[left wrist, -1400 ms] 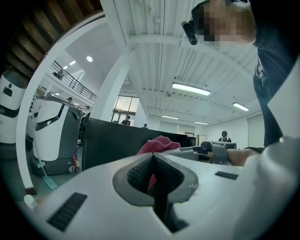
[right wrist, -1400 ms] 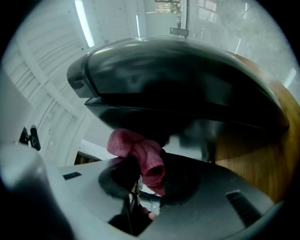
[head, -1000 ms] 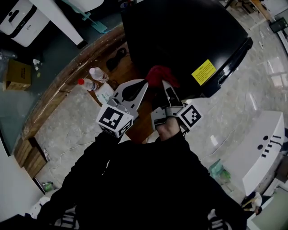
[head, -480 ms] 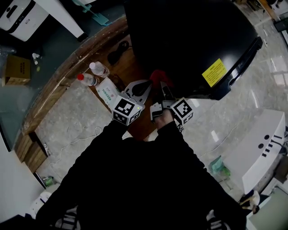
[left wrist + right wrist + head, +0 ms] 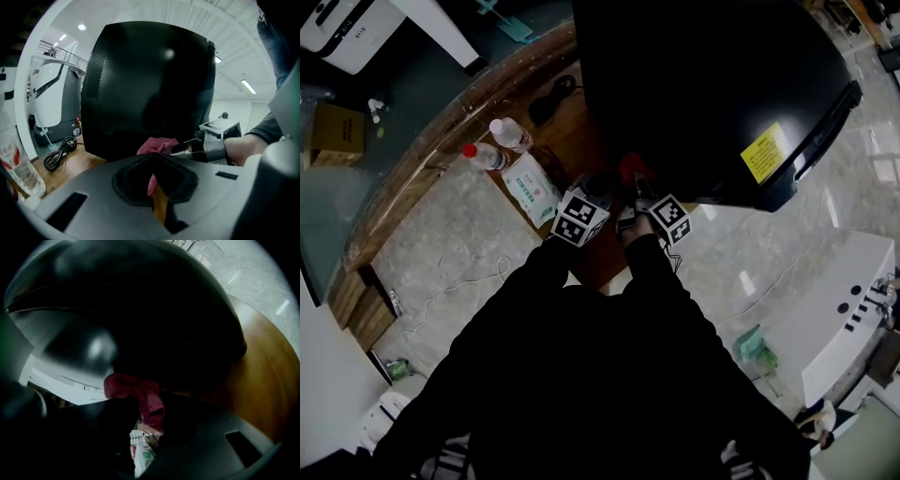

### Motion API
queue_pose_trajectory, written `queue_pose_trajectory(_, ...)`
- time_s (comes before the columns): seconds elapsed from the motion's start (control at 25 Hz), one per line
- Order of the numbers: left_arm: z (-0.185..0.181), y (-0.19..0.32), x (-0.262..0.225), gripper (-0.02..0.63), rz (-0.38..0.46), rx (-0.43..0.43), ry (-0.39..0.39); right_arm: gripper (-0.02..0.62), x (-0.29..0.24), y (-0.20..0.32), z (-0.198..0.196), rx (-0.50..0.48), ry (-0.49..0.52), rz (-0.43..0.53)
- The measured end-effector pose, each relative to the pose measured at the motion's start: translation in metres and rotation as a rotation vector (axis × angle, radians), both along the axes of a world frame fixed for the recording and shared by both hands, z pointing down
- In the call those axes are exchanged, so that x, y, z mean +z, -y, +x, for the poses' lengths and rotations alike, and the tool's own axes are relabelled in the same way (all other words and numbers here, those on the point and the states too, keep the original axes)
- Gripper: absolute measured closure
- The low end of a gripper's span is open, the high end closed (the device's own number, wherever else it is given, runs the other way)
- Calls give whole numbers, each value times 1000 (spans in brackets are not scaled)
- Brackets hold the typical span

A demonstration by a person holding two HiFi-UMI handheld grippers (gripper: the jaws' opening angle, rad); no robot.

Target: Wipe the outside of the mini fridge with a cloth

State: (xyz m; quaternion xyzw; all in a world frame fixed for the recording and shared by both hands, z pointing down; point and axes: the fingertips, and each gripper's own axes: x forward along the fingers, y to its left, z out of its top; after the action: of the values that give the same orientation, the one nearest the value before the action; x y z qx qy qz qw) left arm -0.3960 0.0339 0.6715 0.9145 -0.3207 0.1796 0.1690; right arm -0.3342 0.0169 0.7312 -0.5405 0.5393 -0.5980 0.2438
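The black mini fridge (image 5: 703, 84) stands on a wooden table (image 5: 441, 159) and fills the left gripper view (image 5: 150, 84). My right gripper (image 5: 636, 185) is shut on a red cloth (image 5: 632, 169) and holds it against the fridge's lower side wall. In the right gripper view the cloth (image 5: 136, 392) bunches out from the right gripper (image 5: 145, 406), close to the dark fridge (image 5: 140, 310). My left gripper (image 5: 598, 186) hovers just left of it, jaws together and holding nothing. From the left gripper (image 5: 152, 159) I see the cloth (image 5: 157, 144) and the right gripper (image 5: 211, 143) low against the fridge.
Two water bottles (image 5: 508, 134) (image 5: 483, 157) and a packet of wipes (image 5: 532, 187) lie on the table left of the grippers. A black cable (image 5: 548, 101) is coiled beside the fridge. A white machine (image 5: 844, 319) stands on the floor to the right.
Both grippers have moved lower and farther from the head camera, and closer together. The red cloth, still in the right gripper, has slid down the fridge's side.
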Motion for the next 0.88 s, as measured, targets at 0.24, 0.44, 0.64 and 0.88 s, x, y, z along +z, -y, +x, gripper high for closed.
queue_pose_trajectory(0.24, -3, -13, 6, 600, -44, -40, -37, 482, 24, -3, -2, 8, 13, -36)
queue_pose_trajectory(0.44, -9, -16, -14, 600, -16, -55, -60, 483, 10, -9, -10, -105, -39, 9)
queue_pose_trajectory(0.64, -24, -36, -65, 600, 74, -55, -89, 483, -59, -34, -20, -288, -144, 180)
queue_pose_trajectory(0.88, -23, -94, -131, 600, 166, -43, -88, 483, -174, -81, -2, -503, -417, 444)
